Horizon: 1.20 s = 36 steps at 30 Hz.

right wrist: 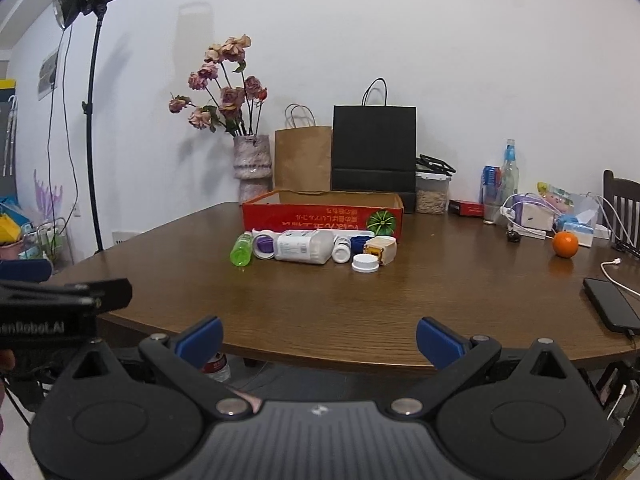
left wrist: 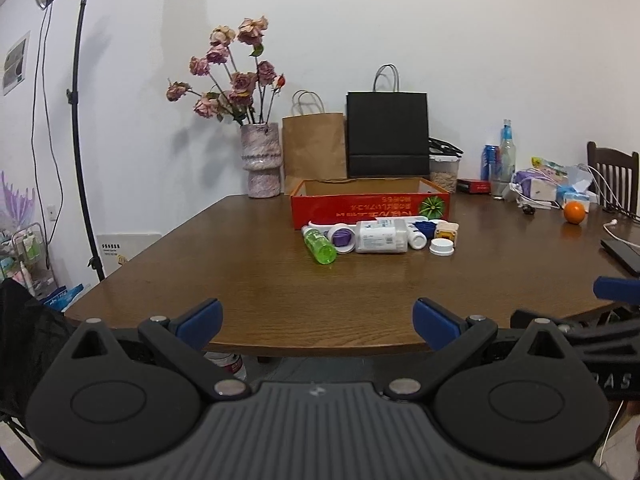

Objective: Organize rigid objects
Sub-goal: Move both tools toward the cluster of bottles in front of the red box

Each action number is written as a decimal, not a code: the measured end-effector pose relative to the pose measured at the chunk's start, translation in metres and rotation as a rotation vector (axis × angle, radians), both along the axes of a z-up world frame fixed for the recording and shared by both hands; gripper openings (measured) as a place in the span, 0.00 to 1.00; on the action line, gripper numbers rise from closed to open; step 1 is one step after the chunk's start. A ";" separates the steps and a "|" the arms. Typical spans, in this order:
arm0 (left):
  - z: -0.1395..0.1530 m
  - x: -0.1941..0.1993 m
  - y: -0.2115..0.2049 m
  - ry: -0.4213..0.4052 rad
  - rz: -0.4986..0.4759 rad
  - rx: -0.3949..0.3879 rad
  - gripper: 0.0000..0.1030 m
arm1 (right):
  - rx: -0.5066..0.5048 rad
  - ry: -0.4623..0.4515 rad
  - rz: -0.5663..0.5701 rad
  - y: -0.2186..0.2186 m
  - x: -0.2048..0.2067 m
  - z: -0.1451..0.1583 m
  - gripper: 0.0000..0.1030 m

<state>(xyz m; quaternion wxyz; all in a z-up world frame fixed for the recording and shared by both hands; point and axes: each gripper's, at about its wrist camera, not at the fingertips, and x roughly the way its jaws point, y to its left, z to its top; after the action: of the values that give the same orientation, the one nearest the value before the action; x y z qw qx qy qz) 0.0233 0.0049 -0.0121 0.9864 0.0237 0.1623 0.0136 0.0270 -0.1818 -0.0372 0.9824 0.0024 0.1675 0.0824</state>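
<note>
Wooden table [right wrist: 360, 304] ahead of us; bottles [right wrist: 306, 245] and jars lie against a red box [right wrist: 320, 216]. Both grippers, left [left wrist: 318, 322] and right [right wrist: 319, 340], hang wide open, empty. We should approach one bottle squarely.

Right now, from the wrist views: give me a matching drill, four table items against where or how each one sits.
Items
1. green bottle
2. orange
3. phone
4. red box

Place or state
A. flat near the table's right edge, cable plugged in
B. lying on its side, left end of the row
C. open-topped, just behind the row of containers
D. alone on bare wood, right of the row

Pairs: 1-B, 2-D, 3-A, 4-C
</note>
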 end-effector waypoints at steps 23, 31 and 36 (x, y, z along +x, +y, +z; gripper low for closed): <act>-0.003 0.061 0.007 0.060 0.075 -0.028 1.00 | 0.129 0.015 -0.016 -0.024 0.073 0.002 1.00; 0.004 0.098 0.004 0.048 0.040 -0.041 1.00 | 0.142 0.010 0.012 -0.033 0.104 0.008 1.00; 0.010 0.123 0.006 0.032 0.048 -0.046 1.00 | 0.146 0.012 -0.025 -0.042 0.124 0.006 1.00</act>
<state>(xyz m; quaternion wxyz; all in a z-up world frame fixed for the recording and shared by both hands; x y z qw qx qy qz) 0.1465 0.0111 -0.0019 0.9833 -0.0025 0.1790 0.0331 0.1510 -0.2240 -0.0311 0.9795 0.0766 0.1670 0.0822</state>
